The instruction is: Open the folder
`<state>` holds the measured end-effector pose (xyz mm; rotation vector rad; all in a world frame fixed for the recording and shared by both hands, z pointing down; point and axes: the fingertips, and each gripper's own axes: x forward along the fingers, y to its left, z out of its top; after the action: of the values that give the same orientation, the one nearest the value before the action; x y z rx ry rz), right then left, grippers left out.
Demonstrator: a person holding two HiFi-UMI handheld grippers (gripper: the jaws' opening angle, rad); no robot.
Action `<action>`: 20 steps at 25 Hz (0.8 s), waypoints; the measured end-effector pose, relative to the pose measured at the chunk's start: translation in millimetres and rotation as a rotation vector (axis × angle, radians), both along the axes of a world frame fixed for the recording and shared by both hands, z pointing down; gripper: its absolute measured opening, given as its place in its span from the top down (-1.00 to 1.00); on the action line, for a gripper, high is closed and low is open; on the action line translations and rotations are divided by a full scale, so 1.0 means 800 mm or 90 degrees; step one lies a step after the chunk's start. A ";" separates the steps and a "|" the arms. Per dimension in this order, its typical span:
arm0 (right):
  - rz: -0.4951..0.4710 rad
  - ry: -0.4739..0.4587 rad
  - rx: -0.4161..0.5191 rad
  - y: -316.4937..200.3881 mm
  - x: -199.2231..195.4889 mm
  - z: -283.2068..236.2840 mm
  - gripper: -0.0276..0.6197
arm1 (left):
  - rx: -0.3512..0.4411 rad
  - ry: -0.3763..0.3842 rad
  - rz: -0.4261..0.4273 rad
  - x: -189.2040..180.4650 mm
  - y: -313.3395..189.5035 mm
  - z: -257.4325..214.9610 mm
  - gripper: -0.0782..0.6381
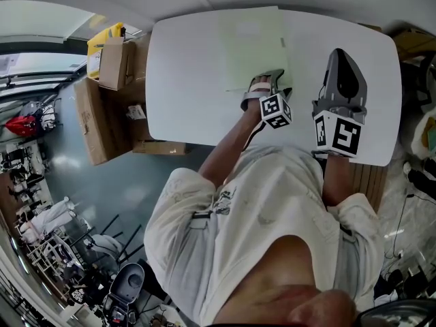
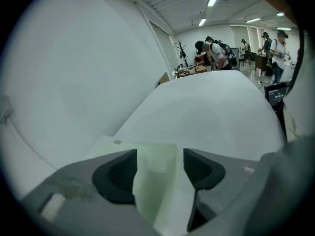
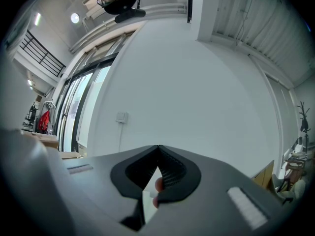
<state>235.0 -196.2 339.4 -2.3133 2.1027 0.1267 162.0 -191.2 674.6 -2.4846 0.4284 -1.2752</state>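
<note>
Pale green folder (image 1: pixel 253 43) lies flat on the white surface (image 1: pixel 184 80), toward the far side, approx. centre. L tool (image 1: pixel 268 80) sits at the folder's near edge, by its near-right corner, w/ its marker cube (image 1: pixel 276 111) just behind. In the left gripper view the L tool (image 2: pixel 158 168) has its jaws well apart. The folder (image 2: pixel 147 149) edge runs up between them w/ a gap on each side, so nothing is clamped; can't tell if either pad touches the sheet. The white surface (image 2: pixel 211 112) stretches away beyond, w/ people (image 2: pixel 211 50) standing at the far end of the room. R tool (image 1: pixel 339 54) stands upright over the surface, right of the folder and clear of it, w/ its cube (image 1: pixel 338 133) at the near edge. In the right gripper view the R tool (image 3: pixel 158 156) has its jaws closed tip to tip, holding nothing. It faces a plain white wall (image 3: pixel 197 82) w/ a small switch plate (image 3: pixel 121 116). Cardboard boxes (image 1: pixel 102 107) are stacked left of the surface.
</note>
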 end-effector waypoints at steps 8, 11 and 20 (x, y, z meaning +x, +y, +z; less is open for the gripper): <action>-0.001 0.001 -0.001 0.001 -0.002 0.001 0.91 | 0.015 0.006 -0.017 -0.008 -0.008 0.000 -0.02; -0.002 0.001 -0.002 0.001 -0.002 0.002 0.91 | 0.018 0.012 -0.025 -0.011 -0.010 -0.003 0.08; 0.000 0.004 -0.008 -0.001 -0.002 0.002 0.91 | -0.005 0.024 -0.022 -0.009 -0.001 0.001 0.35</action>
<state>233.6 -197.2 341.3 -2.3227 2.1122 0.1221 154.7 -192.0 675.5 -2.5216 0.4784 -1.2474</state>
